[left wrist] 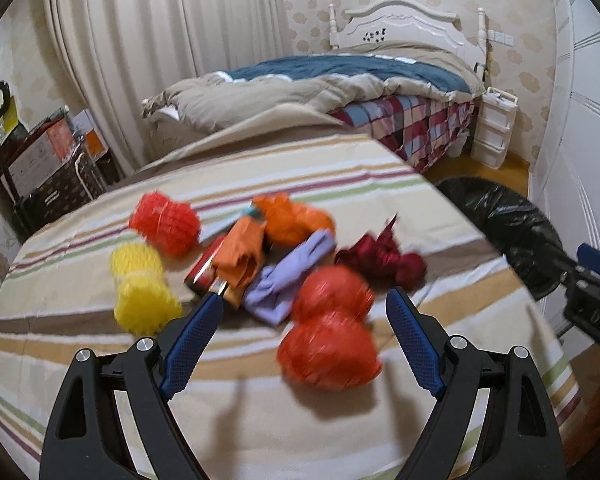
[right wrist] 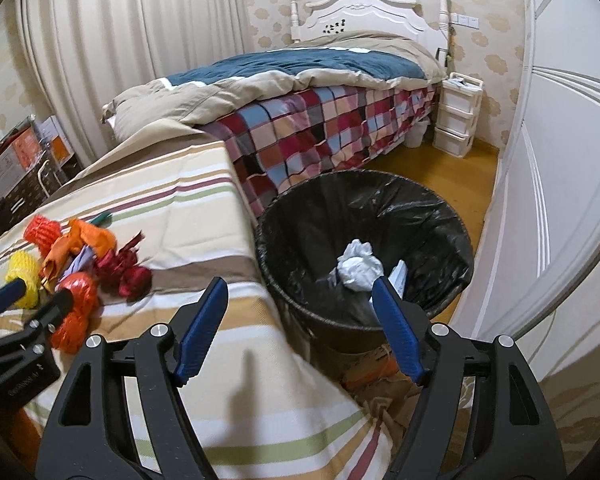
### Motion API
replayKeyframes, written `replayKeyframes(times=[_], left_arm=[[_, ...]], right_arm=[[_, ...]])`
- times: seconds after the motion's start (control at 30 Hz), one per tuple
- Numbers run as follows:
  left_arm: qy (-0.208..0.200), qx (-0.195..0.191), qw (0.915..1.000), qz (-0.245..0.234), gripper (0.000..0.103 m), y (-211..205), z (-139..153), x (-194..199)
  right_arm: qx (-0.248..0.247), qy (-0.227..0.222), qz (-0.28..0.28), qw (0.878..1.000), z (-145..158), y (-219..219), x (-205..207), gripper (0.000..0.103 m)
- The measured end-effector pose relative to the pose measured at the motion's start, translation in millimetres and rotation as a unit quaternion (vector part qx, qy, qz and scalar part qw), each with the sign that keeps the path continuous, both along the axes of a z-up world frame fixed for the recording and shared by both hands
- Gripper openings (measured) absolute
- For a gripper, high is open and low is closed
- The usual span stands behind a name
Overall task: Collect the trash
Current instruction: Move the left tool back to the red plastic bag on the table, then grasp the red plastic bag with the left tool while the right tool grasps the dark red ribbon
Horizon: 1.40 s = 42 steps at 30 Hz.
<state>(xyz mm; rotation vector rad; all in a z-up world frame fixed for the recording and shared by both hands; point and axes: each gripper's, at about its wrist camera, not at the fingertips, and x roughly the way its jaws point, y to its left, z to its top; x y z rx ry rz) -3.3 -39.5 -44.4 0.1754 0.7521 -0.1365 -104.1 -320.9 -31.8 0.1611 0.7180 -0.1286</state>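
Observation:
A pile of trash lies on the striped tablecloth (left wrist: 340,168): red foam nets (left wrist: 328,348) nearest, another red net (left wrist: 166,224), yellow nets (left wrist: 144,304), orange wrappers (left wrist: 244,252), a purple piece (left wrist: 284,284), dark red foil (left wrist: 384,260). My left gripper (left wrist: 306,304) is open and empty, just above the near red nets. My right gripper (right wrist: 300,286) is open and empty, over the table edge beside the black-lined bin (right wrist: 364,240), which holds crumpled white paper (right wrist: 358,266). The pile (right wrist: 80,272) also shows at left in the right wrist view.
A bed (right wrist: 300,100) with plaid cover stands behind the table. A white drawer unit (right wrist: 458,114) is by the headboard. Boxes and a cart (left wrist: 48,160) stand at the left by the curtain. A white wardrobe door (right wrist: 560,200) is at the right.

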Motion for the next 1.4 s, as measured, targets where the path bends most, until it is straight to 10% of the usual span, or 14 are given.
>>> replayKeyframes(times=[0.23,0.53,1.4], left_arm=[[0.022,-0.007,0.9997,-0.001,0.082,8.4,-8.2,1.6],[0.058,-0.021,0.9978,-0.026,0.046,10.4,-19.4,4.2],[0.02,-0.071,0.9972,0.015,0.043,70.5,10.6,-5.0]], right_arm=[[-0.001,0.003,0.017,1.0,-1.2,14.3,-0.1,0.073],[-0.004,0.01,0.031,0.999,-7.2,26.7,3.8,0.073],[-0.017,0.038,0.134,0.99,-11.6,108.9,48.6,0.073]])
